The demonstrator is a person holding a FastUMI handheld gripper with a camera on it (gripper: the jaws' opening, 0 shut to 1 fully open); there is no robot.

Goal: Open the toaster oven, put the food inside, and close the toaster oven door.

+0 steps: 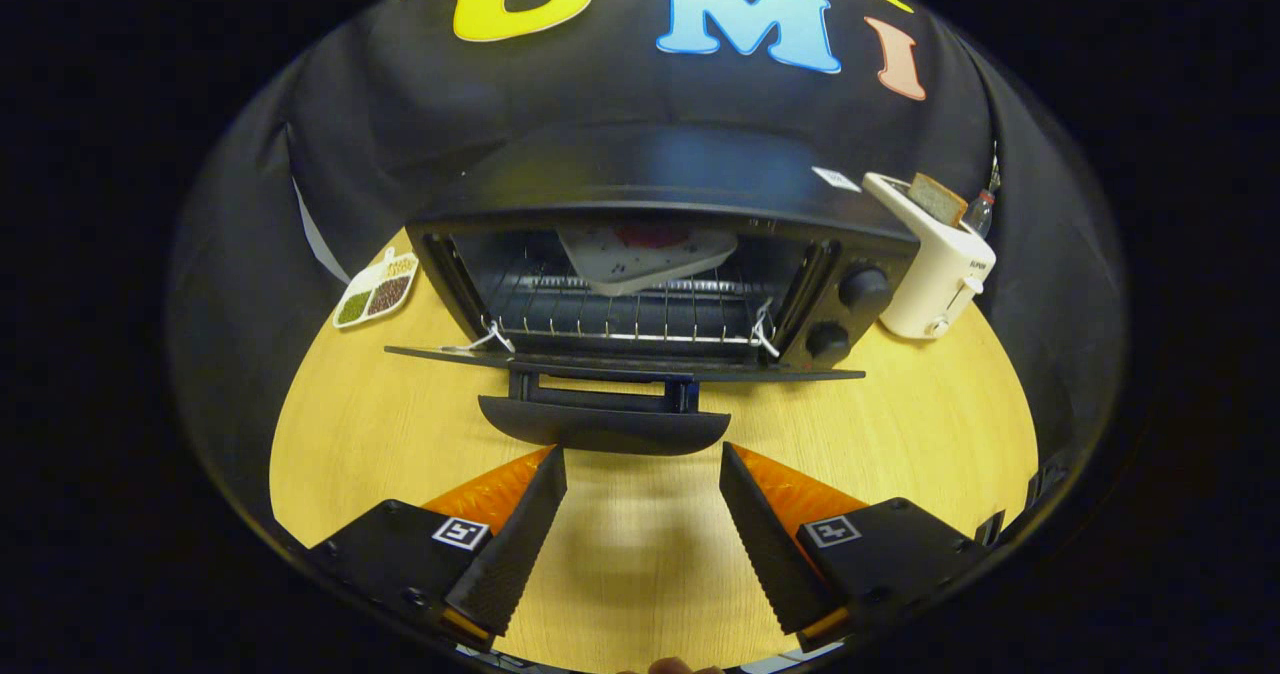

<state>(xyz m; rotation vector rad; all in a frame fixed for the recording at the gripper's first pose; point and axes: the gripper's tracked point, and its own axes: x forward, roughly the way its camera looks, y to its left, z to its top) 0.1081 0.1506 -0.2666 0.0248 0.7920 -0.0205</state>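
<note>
The gripper (640, 459) stands wide open and empty, its fingers just short of the door handle (603, 432). The toaster oven (650, 284) door (620, 362) lies fully down, and the plate of food (648, 254) rests on the rack (630, 319) inside. The closing step appears to be in hand: the next move likely calls for catching the handle and swinging the door up.

A black cloth wall (330, 124) drapes in soft folds behind and around the scene, closing the booth on both sides. Below it lies a light wooden tabletop with a pale yellow grain (900, 434), lit from above, perhaps by a single lamp, since a dim shadow pools near its middle.
</note>
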